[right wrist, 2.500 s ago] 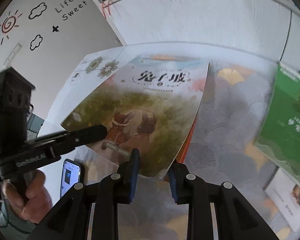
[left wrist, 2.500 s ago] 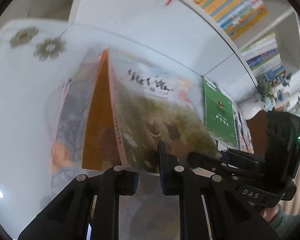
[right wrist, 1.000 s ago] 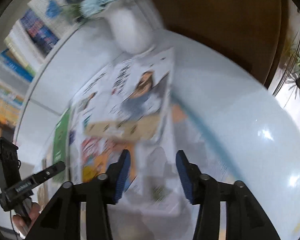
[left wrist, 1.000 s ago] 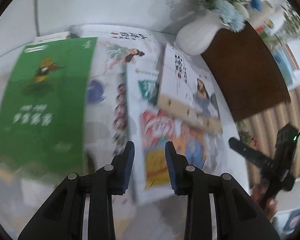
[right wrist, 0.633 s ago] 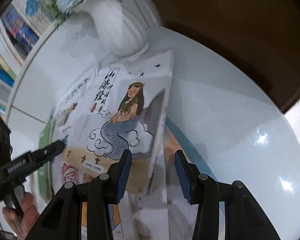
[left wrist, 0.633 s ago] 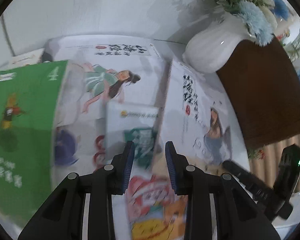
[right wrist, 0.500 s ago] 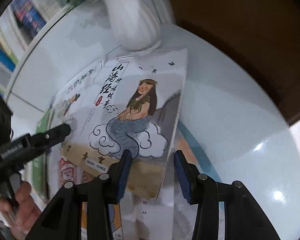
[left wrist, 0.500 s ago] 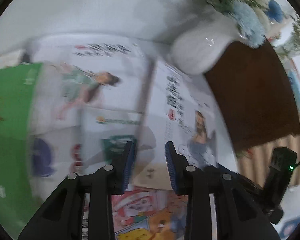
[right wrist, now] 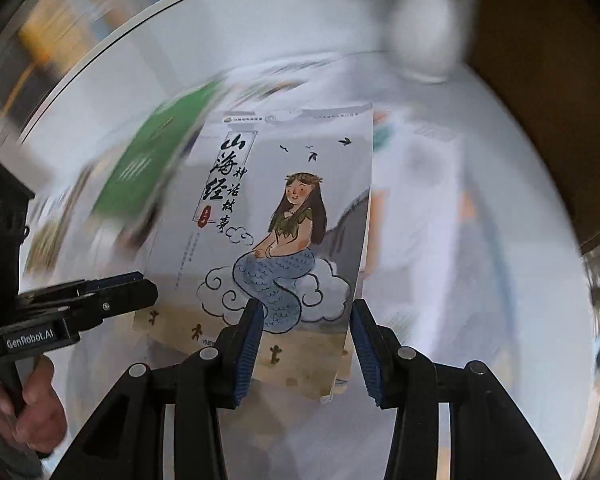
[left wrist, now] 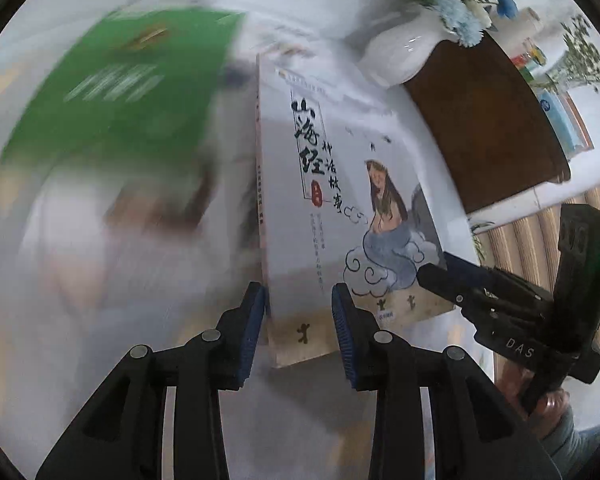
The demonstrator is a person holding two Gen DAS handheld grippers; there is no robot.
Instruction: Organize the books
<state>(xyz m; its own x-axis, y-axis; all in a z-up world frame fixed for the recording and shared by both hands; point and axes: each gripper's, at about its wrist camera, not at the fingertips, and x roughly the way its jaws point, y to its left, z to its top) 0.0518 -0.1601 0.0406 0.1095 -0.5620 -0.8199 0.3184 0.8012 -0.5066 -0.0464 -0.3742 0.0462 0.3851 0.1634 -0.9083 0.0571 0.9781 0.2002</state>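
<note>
Seen from the left wrist: left gripper pointing steeply down, blue pads narrowly parted around the near spine corner of the mermaid book; left pad right at the spine edge, right pad lying over the cover's lower border, actual pressure not clear enough to call. Book sharp and steady between the fingers while everything behind smears with motion. To the left of it, a blurred green book; further back, a white vase with blue and white flowers, next to a dark brown board. At right, the right gripper reaching in to the cover's lower right corner, gripped by a hand in a grey sleeve. Seen from the right wrist: right gripper also angled down, pads partly apart and straddling the lower right corner of the mermaid book; left pad over the cover, right pad just outside the page edge, squeeze or no squeeze impossible to tell. Cover facing up and toward the camera, title at upper left, mermaid on a cloud at centre. At left, the left gripper meeting the book's lower left edge, held by a hand. Behind, a green blur of the other book, the vase smeared at top, pale tabletop beneath.
</note>
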